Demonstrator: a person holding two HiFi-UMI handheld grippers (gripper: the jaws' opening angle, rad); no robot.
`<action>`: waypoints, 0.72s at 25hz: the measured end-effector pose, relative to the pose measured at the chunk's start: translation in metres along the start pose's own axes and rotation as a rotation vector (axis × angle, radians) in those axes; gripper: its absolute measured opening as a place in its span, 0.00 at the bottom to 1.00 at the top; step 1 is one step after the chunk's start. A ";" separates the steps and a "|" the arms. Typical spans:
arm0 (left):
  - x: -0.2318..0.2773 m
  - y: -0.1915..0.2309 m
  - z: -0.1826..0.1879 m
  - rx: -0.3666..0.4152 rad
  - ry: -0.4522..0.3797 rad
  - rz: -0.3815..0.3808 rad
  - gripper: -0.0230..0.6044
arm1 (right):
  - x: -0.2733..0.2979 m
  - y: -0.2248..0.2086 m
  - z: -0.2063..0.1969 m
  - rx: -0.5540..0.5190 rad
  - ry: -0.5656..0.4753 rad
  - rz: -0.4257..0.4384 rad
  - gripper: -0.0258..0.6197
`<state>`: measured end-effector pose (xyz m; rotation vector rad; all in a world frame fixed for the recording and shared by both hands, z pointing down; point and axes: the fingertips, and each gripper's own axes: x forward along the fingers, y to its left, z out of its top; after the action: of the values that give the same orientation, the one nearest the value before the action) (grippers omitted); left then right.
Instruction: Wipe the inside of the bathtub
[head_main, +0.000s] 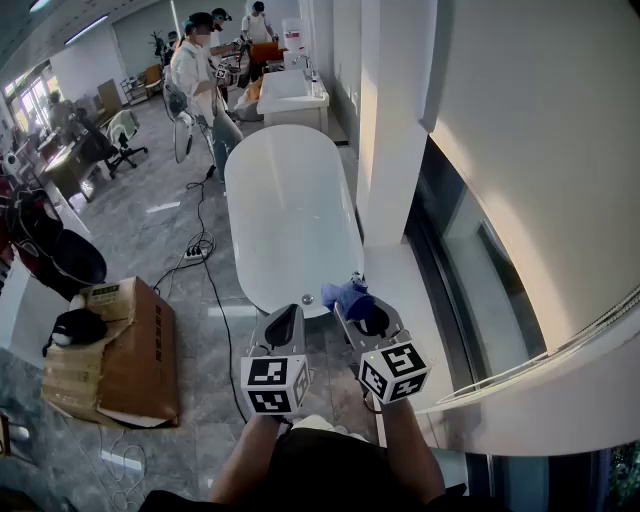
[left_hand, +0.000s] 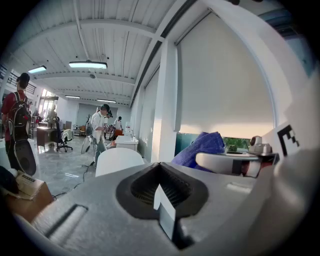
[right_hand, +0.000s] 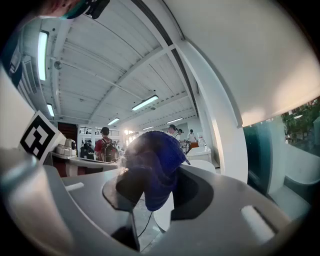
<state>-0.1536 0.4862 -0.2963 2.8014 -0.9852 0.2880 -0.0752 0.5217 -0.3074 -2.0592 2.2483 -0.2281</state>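
Observation:
A long white oval bathtub (head_main: 285, 210) stands ahead of me on the grey floor, its near end just beyond both grippers. My right gripper (head_main: 357, 303) is shut on a blue cloth (head_main: 345, 294), held in the air close to the tub's near rim. The cloth (right_hand: 152, 165) bulges between the jaws in the right gripper view. My left gripper (head_main: 283, 322) hangs beside it on the left, jaws closed together with nothing in them. From the left gripper view the cloth (left_hand: 200, 147) and the tub (left_hand: 117, 159) show ahead.
A white pillar (head_main: 395, 130) and a window wall run along the tub's right side. A cardboard box (head_main: 120, 350) sits at the left, with a black cable (head_main: 215, 300) and power strip (head_main: 195, 254) on the floor. People (head_main: 200, 70) and a second white tub (head_main: 290, 95) stand beyond.

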 end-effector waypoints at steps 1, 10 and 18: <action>-0.002 0.004 -0.003 -0.005 0.005 0.007 0.04 | 0.002 0.002 -0.002 0.003 0.000 0.003 0.25; 0.003 0.026 -0.011 -0.021 0.017 0.040 0.04 | 0.016 -0.005 -0.008 0.017 -0.004 0.002 0.26; 0.046 0.037 -0.002 -0.017 0.004 0.010 0.04 | 0.038 -0.050 -0.004 0.017 -0.019 -0.072 0.26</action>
<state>-0.1420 0.4299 -0.2807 2.7805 -0.9962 0.2845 -0.0306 0.4800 -0.2934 -2.1267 2.1564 -0.2300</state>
